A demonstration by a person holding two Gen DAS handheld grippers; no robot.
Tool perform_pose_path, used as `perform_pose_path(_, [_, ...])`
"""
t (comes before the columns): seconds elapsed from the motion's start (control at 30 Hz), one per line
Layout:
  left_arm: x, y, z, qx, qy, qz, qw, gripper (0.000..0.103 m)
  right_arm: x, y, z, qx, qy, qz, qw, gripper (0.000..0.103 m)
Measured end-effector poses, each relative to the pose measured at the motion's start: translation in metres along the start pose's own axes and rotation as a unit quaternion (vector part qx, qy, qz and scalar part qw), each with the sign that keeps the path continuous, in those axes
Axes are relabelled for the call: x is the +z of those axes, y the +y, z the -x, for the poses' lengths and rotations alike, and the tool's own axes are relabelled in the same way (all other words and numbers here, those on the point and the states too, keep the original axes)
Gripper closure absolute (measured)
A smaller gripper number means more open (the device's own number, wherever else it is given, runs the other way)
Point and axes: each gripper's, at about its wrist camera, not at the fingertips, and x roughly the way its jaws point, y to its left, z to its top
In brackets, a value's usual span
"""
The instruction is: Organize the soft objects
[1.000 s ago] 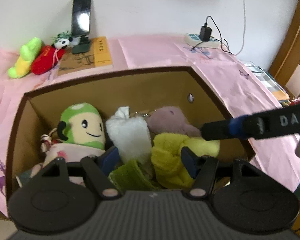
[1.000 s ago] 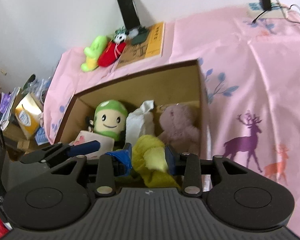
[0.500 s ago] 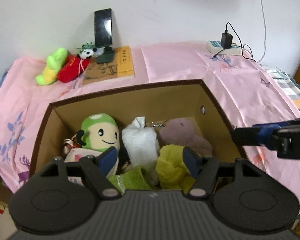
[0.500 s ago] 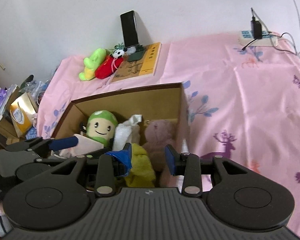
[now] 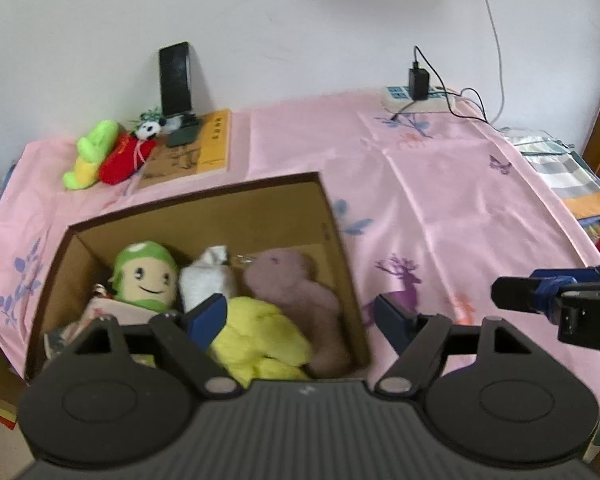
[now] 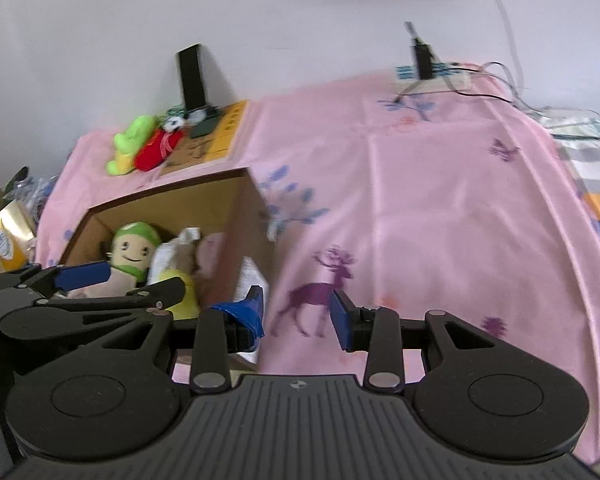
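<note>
Your left gripper point(image 5: 300, 320), low centre of its frame, is opening w/ nothing gripped, over the yellow plush point(image 5: 260, 336) in the cardboard box point(image 5: 204, 216). Right gripper point(image 6: 298, 314): parted, empty, above the pink cloth point(image 6: 440, 208).

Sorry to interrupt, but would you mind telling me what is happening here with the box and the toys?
A person with handheld tongs in each hand is sorting soft toys into a cardboard box on a pink cloth. The box holds a green-capped doll, a white plush, a mauve plush and a yellow plush. The left tongs are opening with nothing gripped; the right tongs are open and empty. A lime plush and a red plush lie outside by the wall.
</note>
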Motion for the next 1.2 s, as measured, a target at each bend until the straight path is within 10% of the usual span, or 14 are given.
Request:
perform_pose_path(0.53, [-0.012, -0.072, -0.004, 0.0, 0.02, 0.014, 0.9997, 0.024, -0.024, -0.073, 0.018, -0.077, 0.016, -0.018, 0.997, 0.083])
perform_pose_path(1.2, [-0.017, 0.017, 0.013, 0.033, 0.03, 0.057, 0.9974, 0.024, -0.016, -0.003, -0.006, -0.055, 0.028, -0.02, 0.998, 0.083])
